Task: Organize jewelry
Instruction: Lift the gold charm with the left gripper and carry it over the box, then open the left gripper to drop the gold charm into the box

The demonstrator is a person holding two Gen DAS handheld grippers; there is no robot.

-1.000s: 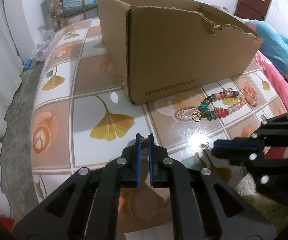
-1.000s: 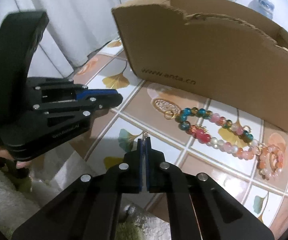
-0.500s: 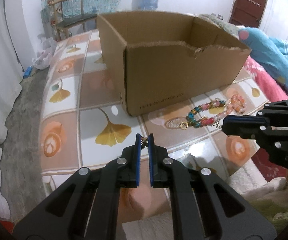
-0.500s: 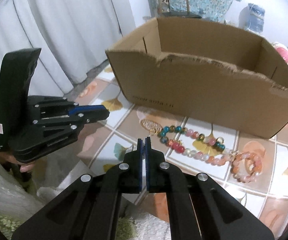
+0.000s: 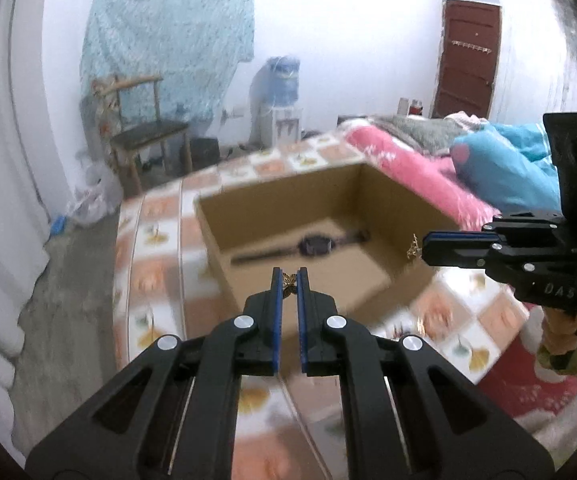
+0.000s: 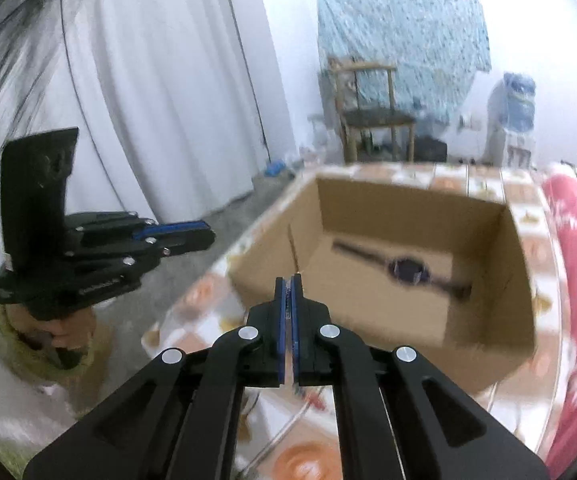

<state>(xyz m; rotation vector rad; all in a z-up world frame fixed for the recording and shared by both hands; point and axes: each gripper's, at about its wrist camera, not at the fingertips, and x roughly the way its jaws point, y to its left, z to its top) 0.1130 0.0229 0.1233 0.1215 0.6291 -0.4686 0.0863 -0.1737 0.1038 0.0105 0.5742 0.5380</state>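
Observation:
My left gripper point(image 5: 288, 276) is shut on a small gold butterfly-shaped earring point(image 5: 288, 282) and hangs above the near wall of an open cardboard box point(image 5: 272, 208). To its right, my right gripper point(image 5: 423, 245) pinches a small gold earring point(image 5: 412, 246) over the box's right edge. In the right wrist view that gripper point(image 6: 287, 282) is shut, with only a sliver of the piece showing between its pads. My left gripper point(image 6: 208, 236) is to its left. A dark wristwatch point(image 5: 314, 246) point(image 6: 408, 270) lies on the floor of the box point(image 6: 368, 208). The bead bracelet is hidden.
The box stands on a table with a ginkgo-leaf tile pattern point(image 5: 148, 264). A pink blanket point(image 5: 408, 160) and blue bedding lie to the right. A wooden chair point(image 5: 144, 132), a water dispenser point(image 5: 282, 92) and white curtains point(image 6: 148, 100) stand beyond. A person's hand point(image 6: 60, 332) holds my left gripper.
Both grippers have risen from table height to above the box rim, still shut on their earrings. The inside of the box and the watch now show; the bead bracelet has dropped out of view.

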